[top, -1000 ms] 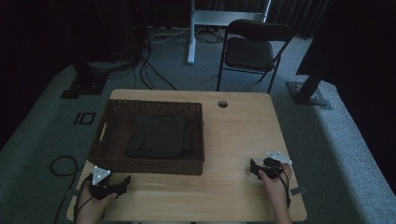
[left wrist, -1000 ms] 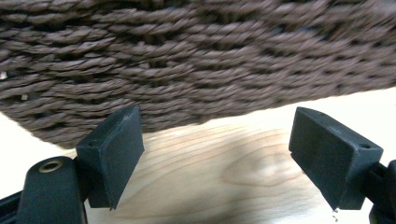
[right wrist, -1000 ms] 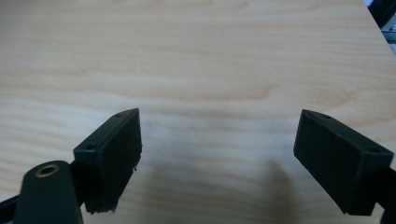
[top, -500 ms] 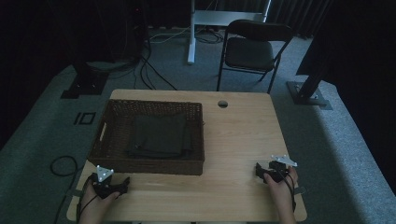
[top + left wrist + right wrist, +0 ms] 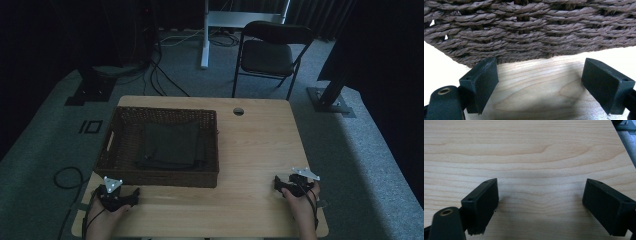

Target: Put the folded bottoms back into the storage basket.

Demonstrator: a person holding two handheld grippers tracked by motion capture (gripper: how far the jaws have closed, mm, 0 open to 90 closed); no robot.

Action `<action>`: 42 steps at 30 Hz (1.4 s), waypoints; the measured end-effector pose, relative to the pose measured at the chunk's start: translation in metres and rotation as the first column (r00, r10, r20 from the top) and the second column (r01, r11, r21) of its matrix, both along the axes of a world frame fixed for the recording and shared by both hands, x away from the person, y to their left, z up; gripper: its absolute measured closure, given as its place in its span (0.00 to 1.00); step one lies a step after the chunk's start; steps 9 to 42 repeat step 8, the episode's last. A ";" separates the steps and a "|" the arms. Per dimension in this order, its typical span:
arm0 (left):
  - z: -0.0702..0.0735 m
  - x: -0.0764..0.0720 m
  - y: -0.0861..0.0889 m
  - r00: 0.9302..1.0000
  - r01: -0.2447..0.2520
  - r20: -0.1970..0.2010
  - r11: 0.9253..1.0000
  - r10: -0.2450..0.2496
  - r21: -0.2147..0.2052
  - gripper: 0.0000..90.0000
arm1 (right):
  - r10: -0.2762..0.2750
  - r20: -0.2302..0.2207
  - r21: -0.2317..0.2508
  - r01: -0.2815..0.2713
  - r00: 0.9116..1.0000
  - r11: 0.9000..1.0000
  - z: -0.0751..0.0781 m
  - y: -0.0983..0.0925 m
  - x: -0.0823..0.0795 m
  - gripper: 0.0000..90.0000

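Left gripper [image 5: 134,193] near-left on table [image 5: 260,150], jaws just opening, empty, facing wicker basket [image 5: 159,176]. Right gripper [image 5: 278,183] near-right, jaws wide, empty.

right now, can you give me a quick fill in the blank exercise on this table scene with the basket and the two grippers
1. The folded dark cloth lies inside the dark brown woven ____.
2. The jaws of the black left gripper stand ____, with only bare wood between them.
3. The black right gripper rests on the light ____ table, holding nothing.
4. Beyond the table's far edge stands a black folding ____.

Missing words: basket; open; wooden; chair
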State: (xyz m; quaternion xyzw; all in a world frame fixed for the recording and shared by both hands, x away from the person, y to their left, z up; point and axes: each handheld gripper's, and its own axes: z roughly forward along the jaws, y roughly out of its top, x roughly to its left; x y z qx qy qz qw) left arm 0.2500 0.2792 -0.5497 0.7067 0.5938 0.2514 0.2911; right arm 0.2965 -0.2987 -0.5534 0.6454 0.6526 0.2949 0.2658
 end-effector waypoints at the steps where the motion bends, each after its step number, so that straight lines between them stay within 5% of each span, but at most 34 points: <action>1: 0.000 0.000 0.000 1.000 -0.001 0.000 1.000 0.001 -0.001 0.16 | 0.005 -0.003 -0.005 -0.005 1.000 1.000 0.000 0.000 0.000 0.14; 42: 0.000 0.000 0.000 1.000 0.002 -0.003 1.000 -0.002 0.001 0.16 | 0.016 -0.007 -0.018 -0.016 1.000 1.000 0.000 0.002 0.000 0.14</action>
